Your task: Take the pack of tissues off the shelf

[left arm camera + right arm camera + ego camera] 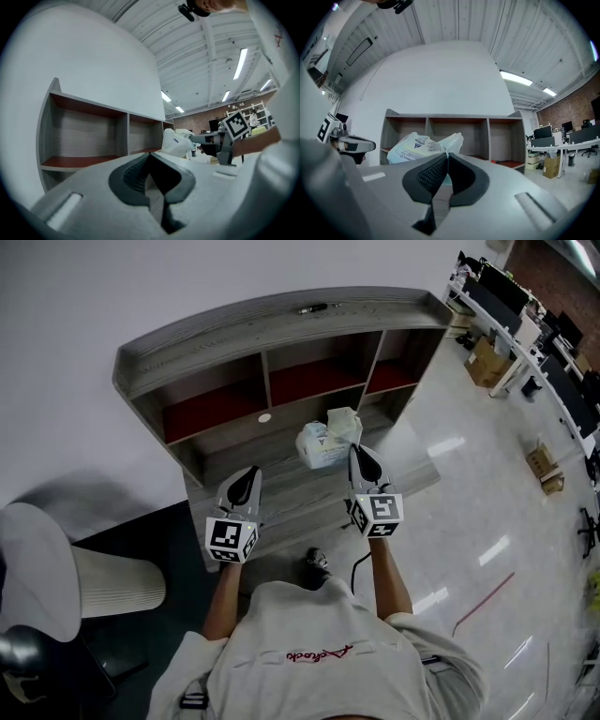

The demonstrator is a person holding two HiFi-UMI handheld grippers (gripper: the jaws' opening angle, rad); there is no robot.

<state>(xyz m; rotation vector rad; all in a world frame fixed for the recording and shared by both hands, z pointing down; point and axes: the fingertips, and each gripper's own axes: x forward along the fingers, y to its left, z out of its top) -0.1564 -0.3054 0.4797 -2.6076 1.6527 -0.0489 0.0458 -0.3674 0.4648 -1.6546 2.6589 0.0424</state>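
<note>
The pack of tissues (pixel 323 441), white crinkly plastic with blue print, hangs in front of the grey wooden shelf (pixel 281 315), over its low front ledge. My right gripper (pixel 355 452) is shut on the pack's right end; in the right gripper view the wrapper (pixel 417 146) bulges up and left from the closed jaws (pixel 446 156). My left gripper (pixel 251 472) is level beside it to the left, apart from the pack, its jaws (pixel 150 155) meeting with nothing between them. The left gripper view shows the pack (pixel 176 143) on the right gripper's tip. The shelf's red-floored compartments (pixel 450 136) look empty.
A small white disc (pixel 264 417) lies on the shelf's middle board and a dark object (pixel 314 307) on its top. A round chair (pixel 37 577) stands at the left. Desks (pixel 506 306) and cardboard boxes (pixel 487 362) line the far right on a glossy floor.
</note>
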